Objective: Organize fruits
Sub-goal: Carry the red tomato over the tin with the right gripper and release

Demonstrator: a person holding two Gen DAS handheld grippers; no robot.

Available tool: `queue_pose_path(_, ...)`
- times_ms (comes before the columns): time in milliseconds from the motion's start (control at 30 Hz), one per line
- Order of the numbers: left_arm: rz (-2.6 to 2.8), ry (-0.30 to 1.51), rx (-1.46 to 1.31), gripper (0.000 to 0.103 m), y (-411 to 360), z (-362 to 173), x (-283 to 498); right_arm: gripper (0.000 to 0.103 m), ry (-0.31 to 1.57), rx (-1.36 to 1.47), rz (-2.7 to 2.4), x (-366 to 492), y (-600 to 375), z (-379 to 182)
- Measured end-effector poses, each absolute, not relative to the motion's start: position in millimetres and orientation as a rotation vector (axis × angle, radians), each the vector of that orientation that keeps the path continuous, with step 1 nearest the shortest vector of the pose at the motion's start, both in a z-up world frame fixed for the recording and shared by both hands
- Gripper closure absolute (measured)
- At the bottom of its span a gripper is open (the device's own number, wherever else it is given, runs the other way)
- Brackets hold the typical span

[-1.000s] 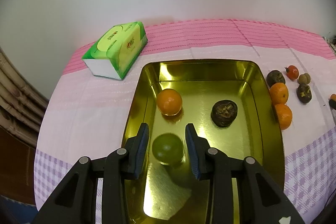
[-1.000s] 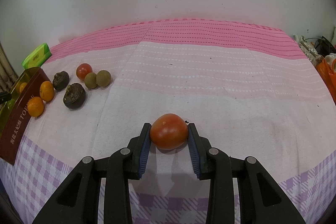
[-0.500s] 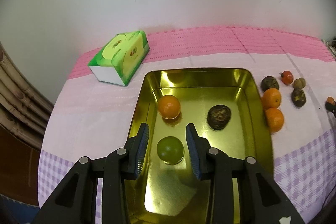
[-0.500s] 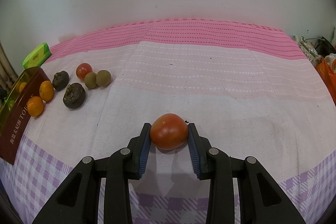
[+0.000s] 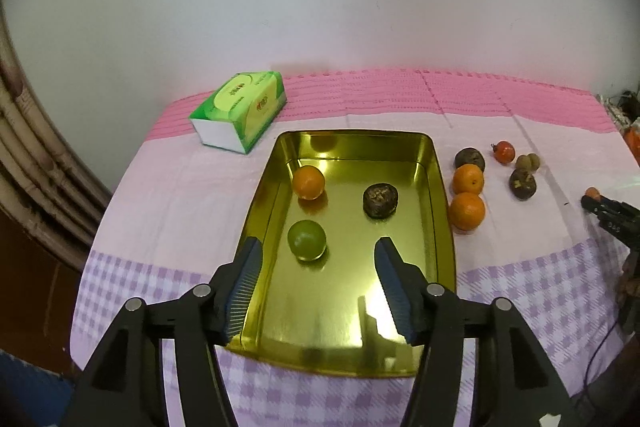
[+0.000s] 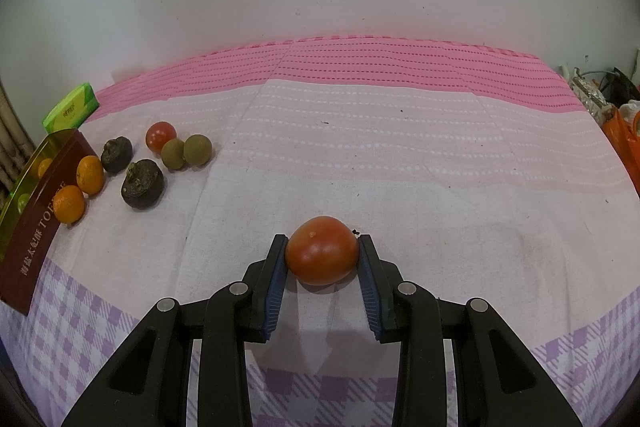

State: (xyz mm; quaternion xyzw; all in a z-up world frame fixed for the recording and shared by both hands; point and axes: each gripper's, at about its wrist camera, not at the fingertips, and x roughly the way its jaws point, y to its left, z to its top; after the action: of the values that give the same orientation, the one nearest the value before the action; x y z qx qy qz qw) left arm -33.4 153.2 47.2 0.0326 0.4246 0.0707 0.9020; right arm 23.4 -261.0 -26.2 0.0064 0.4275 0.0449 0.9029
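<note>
A gold tray (image 5: pixel 442 227) holds a green fruit (image 5: pixel 307 239), an orange (image 5: pixel 308 182) and a dark brown fruit (image 5: pixel 380 201). My left gripper (image 5: pixel 318 247) hangs above the tray's near half, its jaws opening, with the green fruit lying free ahead of the left pad. My right gripper (image 6: pixel 322 247) is shut on a red tomato (image 6: pixel 322 255) on the cloth. Two oranges (image 5: pixel 467 211), dark fruits (image 5: pixel 522 183), a small red tomato (image 5: pixel 504 151) and two brown longans (image 6: pixel 186 151) lie right of the tray.
A green tissue pack (image 5: pixel 240 110) sits behind the tray's left corner. The table's left edge drops off beside rattan furniture (image 5: pixel 36 163). Clutter and an orange bag (image 6: pixel 628 143) sit at the far right edge.
The left gripper let go of the green fruit, opened wider and pulled up and back from the tray. The right gripper kept still with the tomato.
</note>
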Motion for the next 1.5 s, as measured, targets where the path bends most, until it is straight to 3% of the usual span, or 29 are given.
queue_pose_path(133, 0.170, 0.852, 0.033, 0.040, 154.9, 56.4, -49.7, 0.068, 0.884, 0.012, 0.093, 23.4, -260.8, -26.4)
queue_pose_path(633, 0.231, 0.819, -0.103, 0.031, 174.2, 55.4, -108.7, 0.067, 0.890, -0.032, 0.071, 22.7, -256.0, -27.2)
queue_pose_path(833, 0.212, 0.884, -0.142, 0.030, 181.2, 38.9, -124.4, 0.067, 0.892, -0.044, 0.068, 22.9, -253.4, -26.7)
queue_pose_path(1000, 0.202, 0.825, -0.093, 0.030, 175.1, 48.7, -131.0, 0.067, 0.897, -0.044, 0.052, 20.2, -252.6, -26.3)
queue_pose_path(1133, 0.266, 0.770, -0.003, 0.014, 168.9, 55.2, -133.5, 0.068, 0.908, 0.019, 0.059, 9.9, -254.7, -23.2)
queue_pose_path(1500, 0.329, 0.835, -0.086, 0.013, 188.5, 44.2, -129.8, 0.068, 0.849, 0.030, 0.257, -36.0, -190.7, 10.9)
